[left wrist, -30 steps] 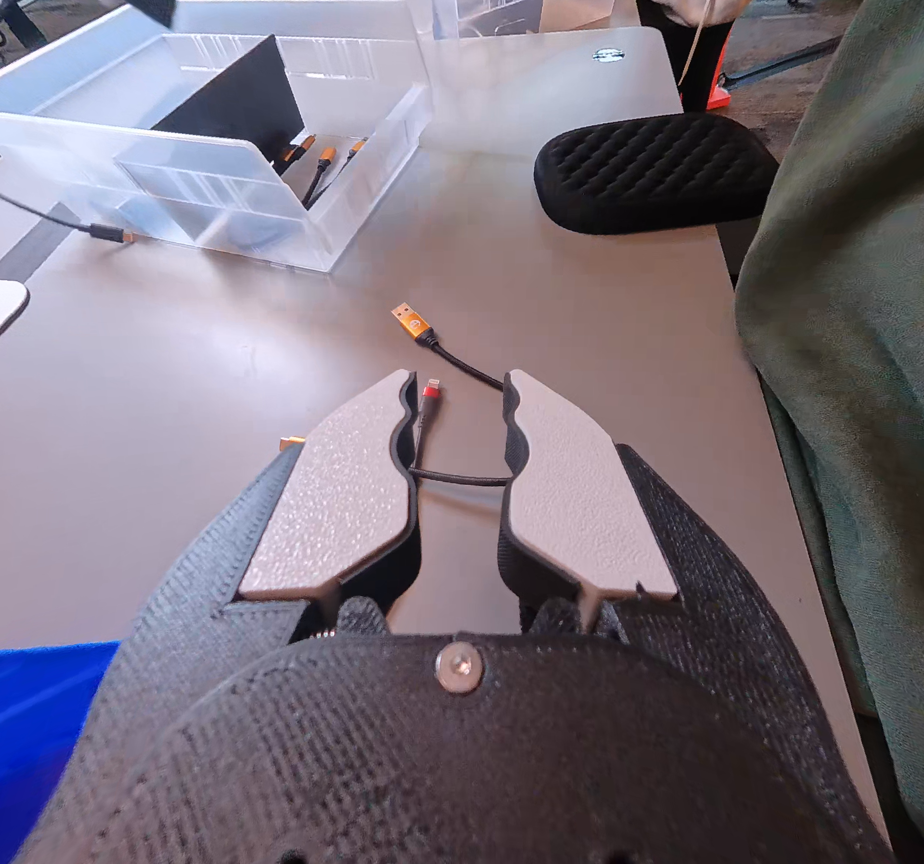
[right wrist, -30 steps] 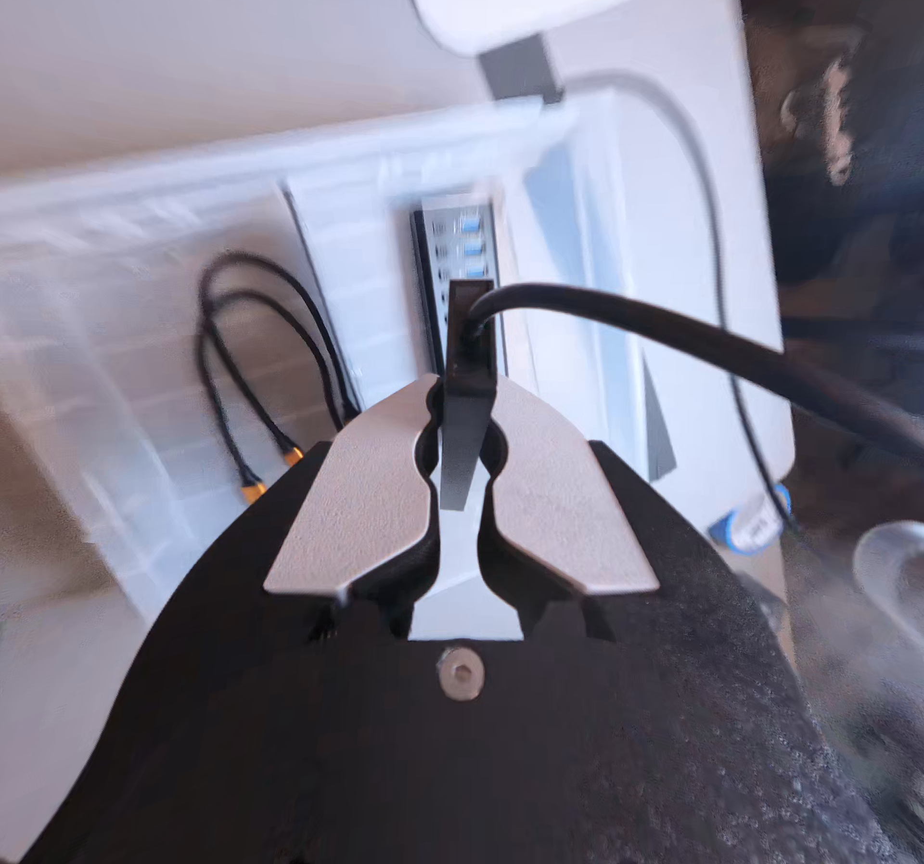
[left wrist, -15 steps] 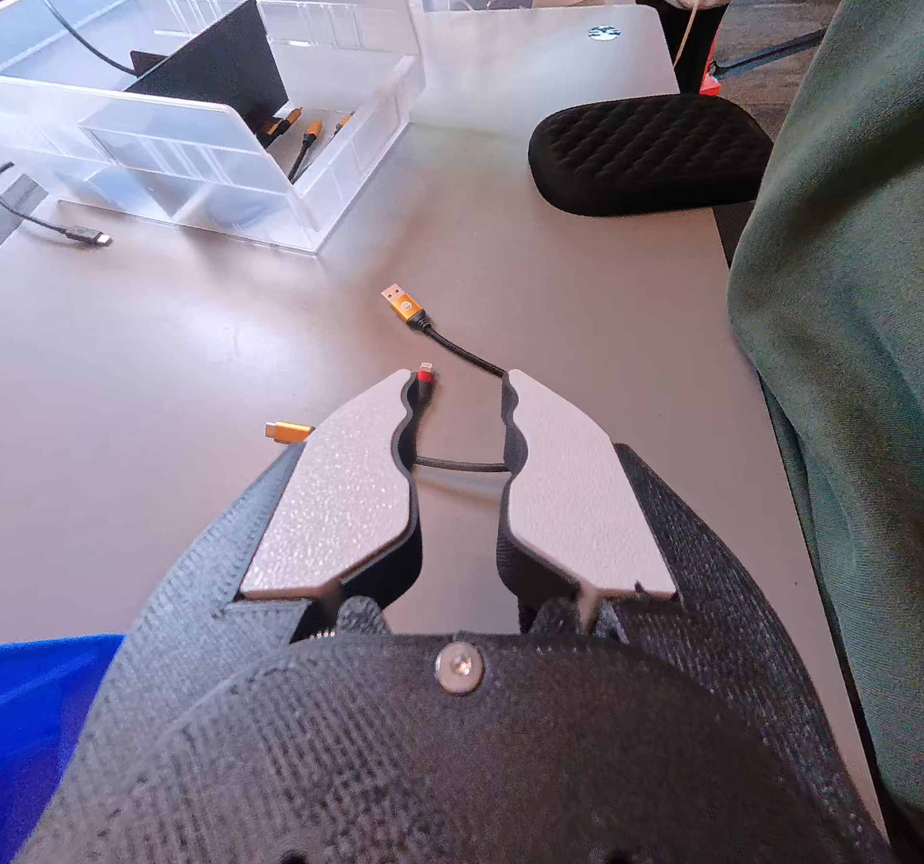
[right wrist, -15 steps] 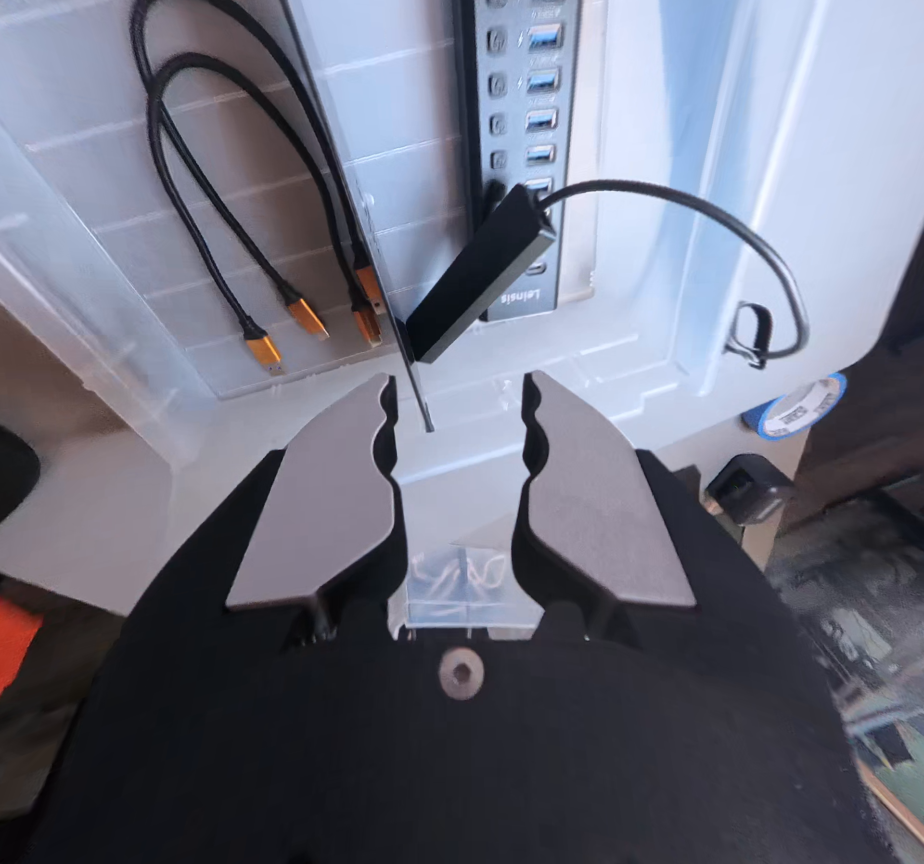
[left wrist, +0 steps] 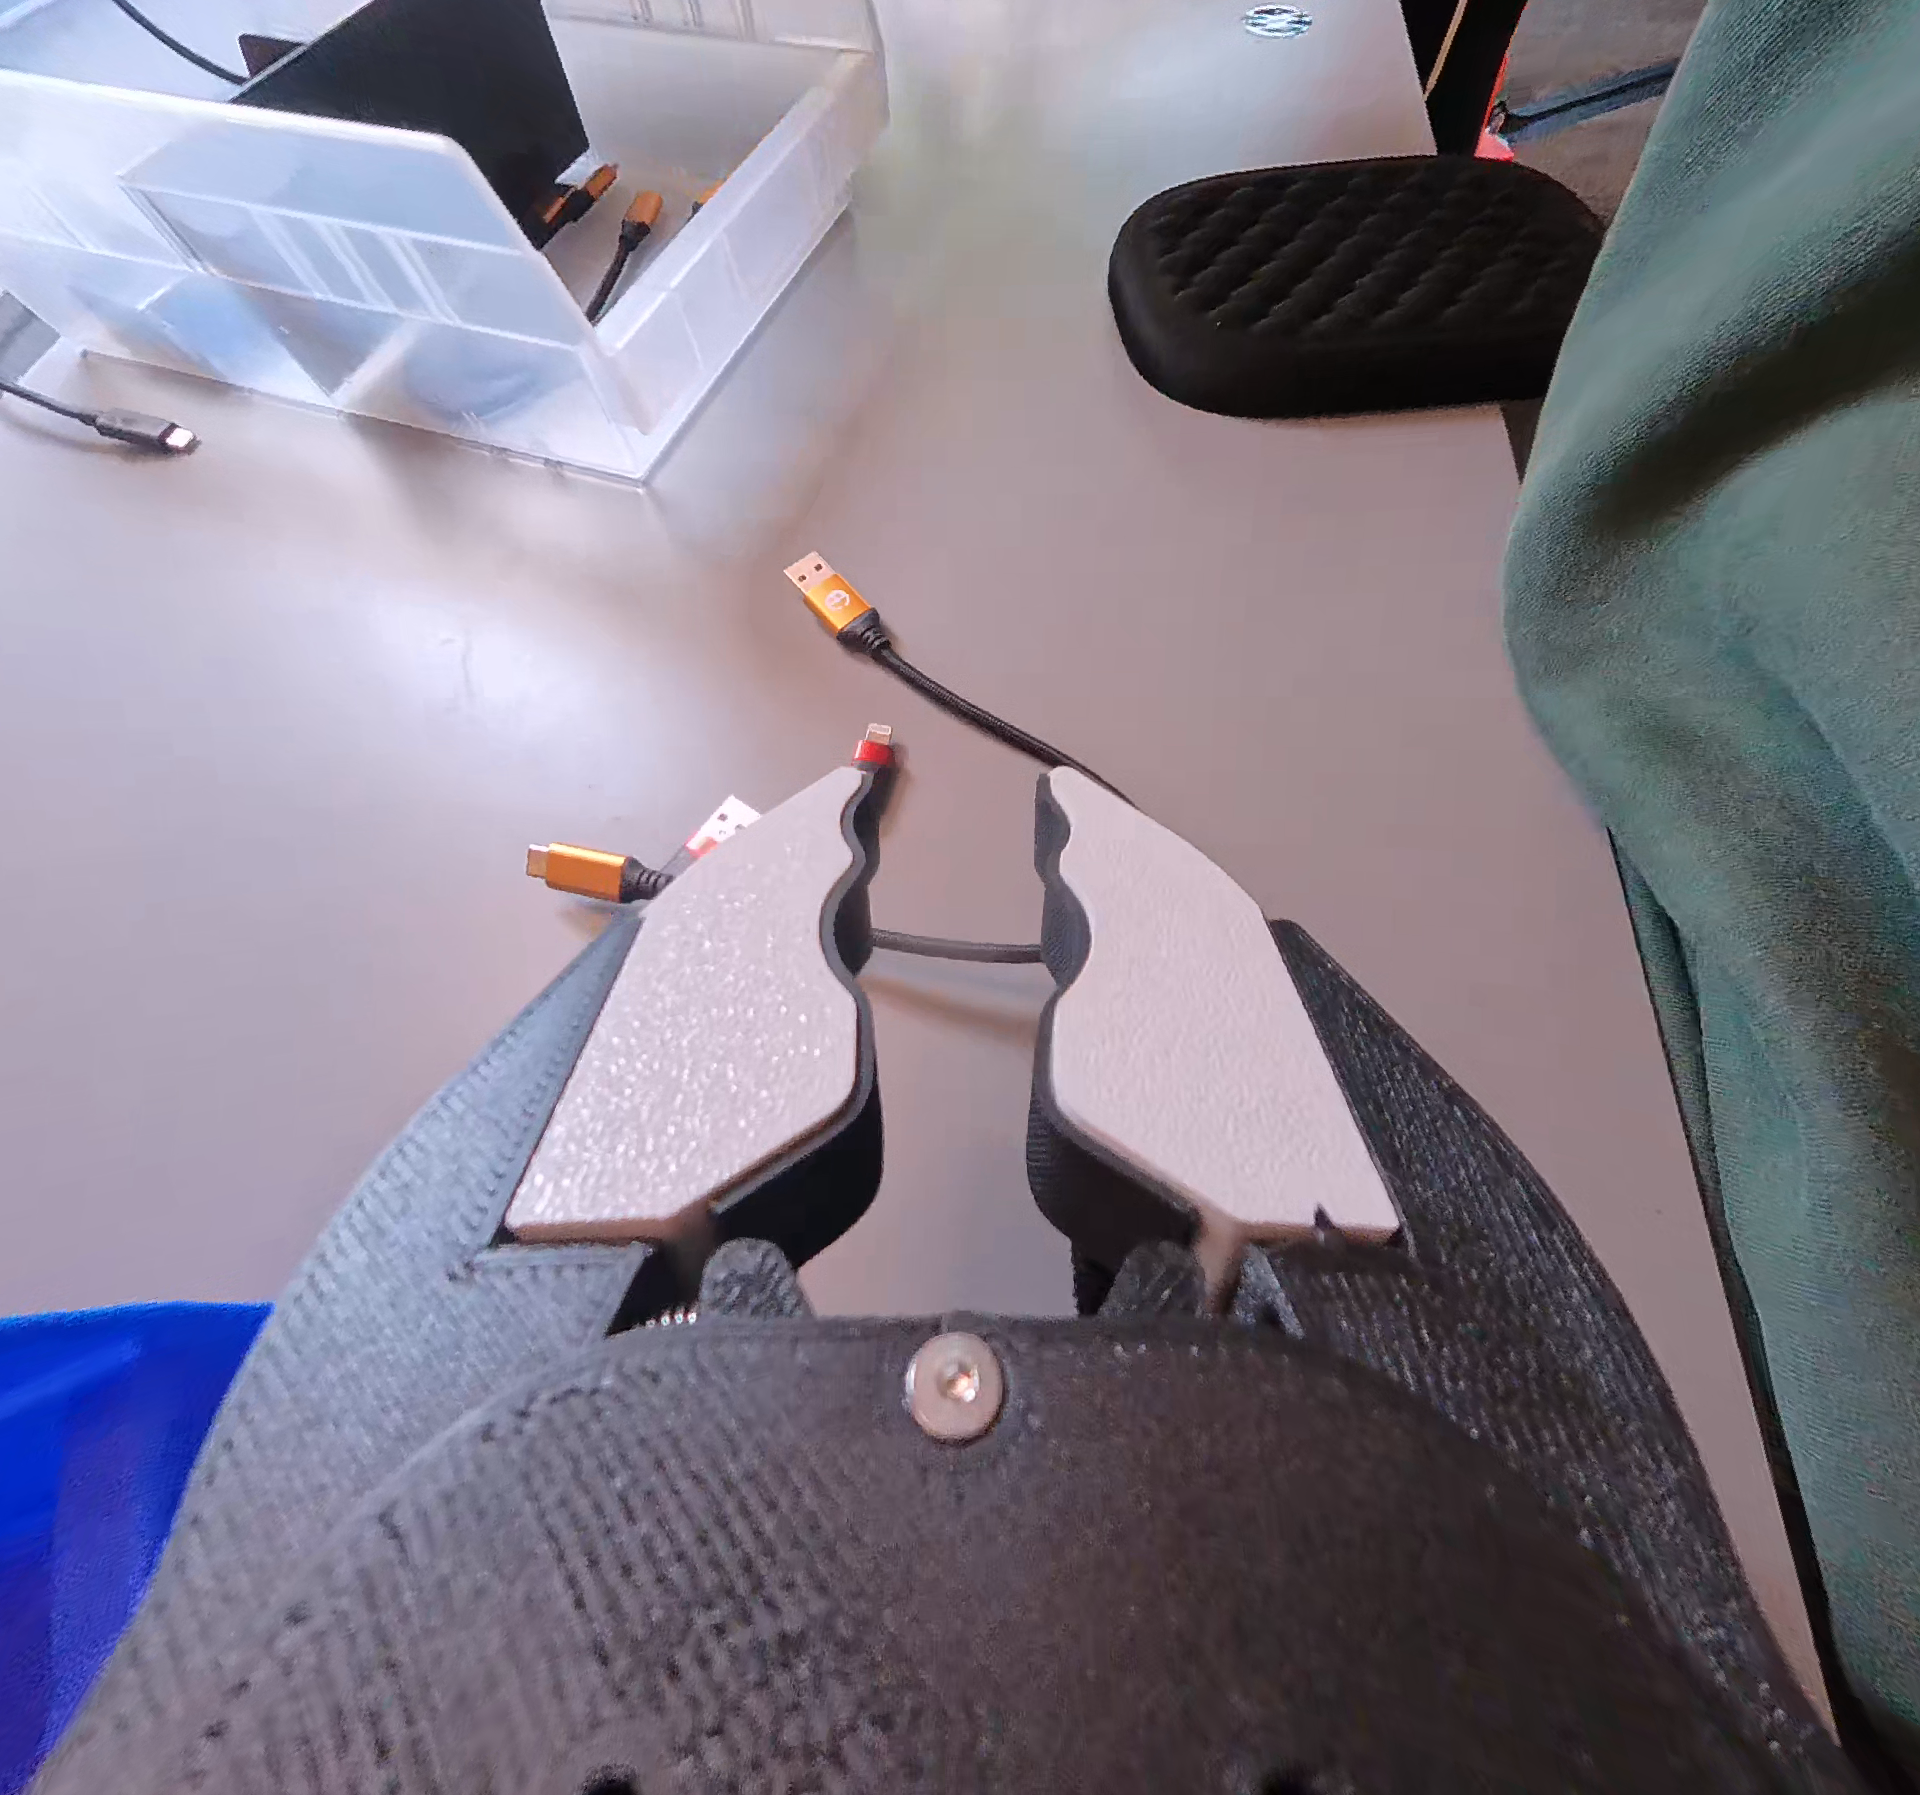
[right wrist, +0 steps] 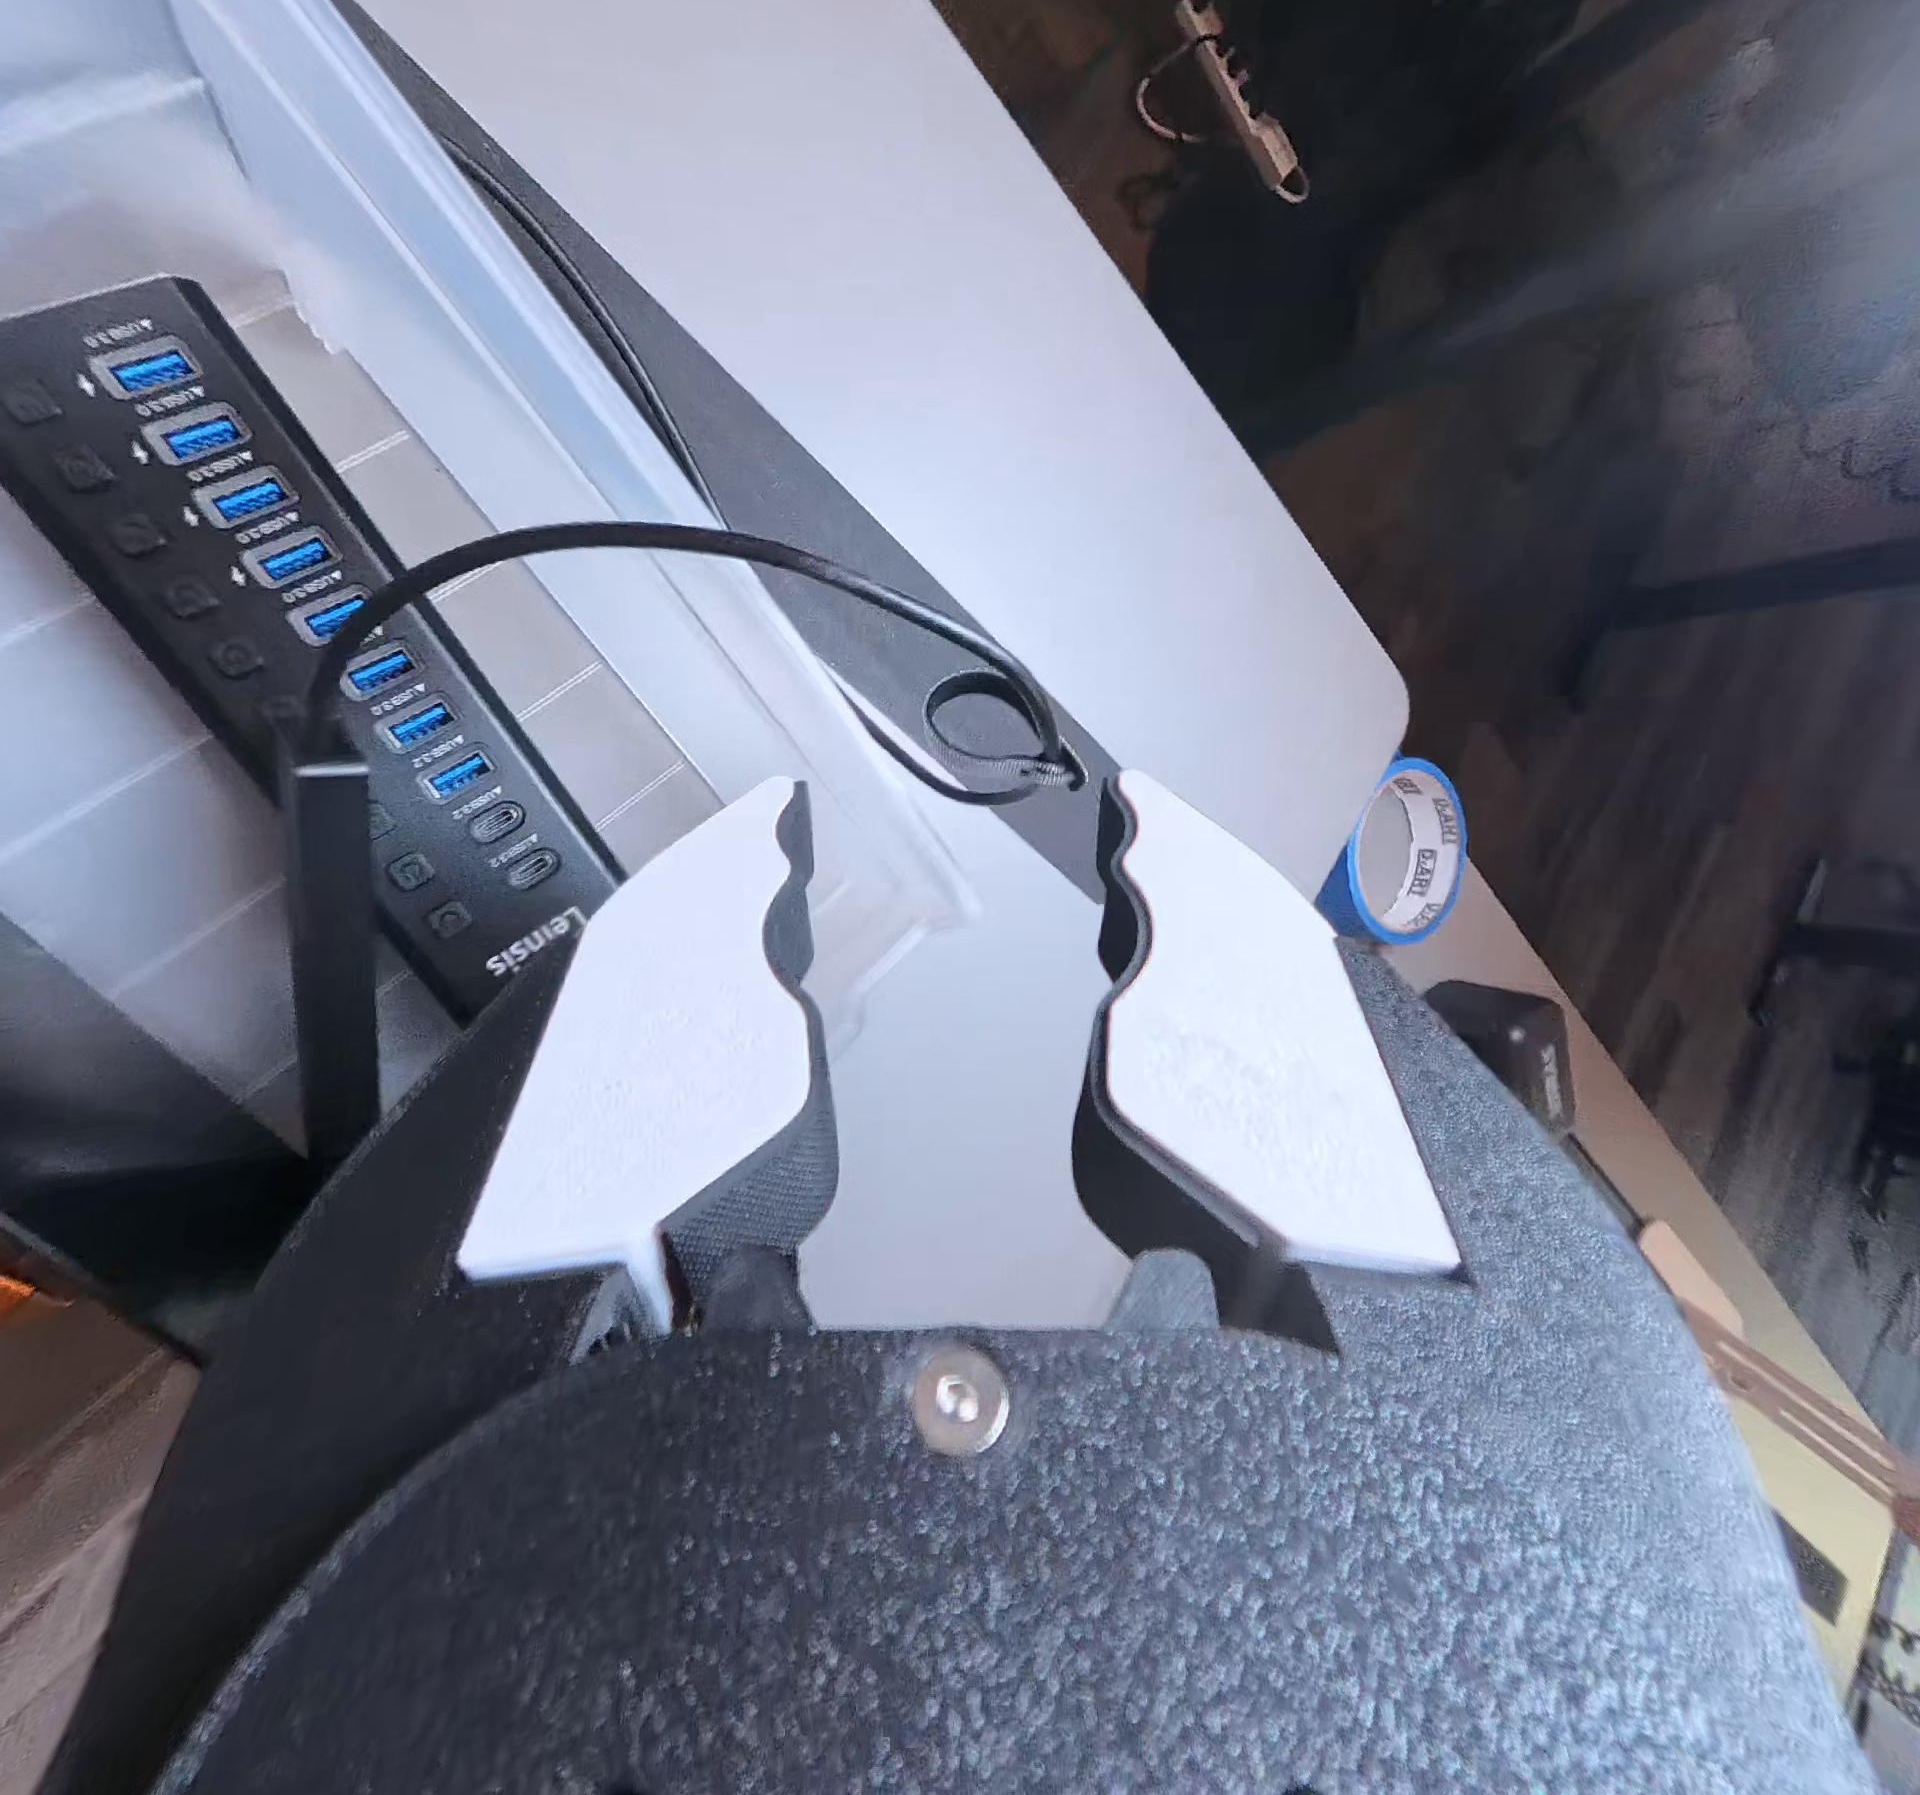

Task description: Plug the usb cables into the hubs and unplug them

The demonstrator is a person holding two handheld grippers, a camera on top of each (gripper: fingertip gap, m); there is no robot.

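Hovering with both jaws open and empty: left gripper (left wrist: 951,779) must close on the orange USB-A plug (left wrist: 831,598), carrying it to the hub (right wrist: 312,623).

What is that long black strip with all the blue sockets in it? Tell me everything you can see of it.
The long black strip is a hub, seemingly hard plastic. A row of blue-lined sockets runs down its face, two small oval ones below them, small square buttons alongside, white writing throughout. It lies slanted inside a clear plastic bin. A smaller black bar overlaps its lower part, and that bar's thin black cord arcs over it. Nothing visibly sits in the sockets. The right gripper is open, apart from it.
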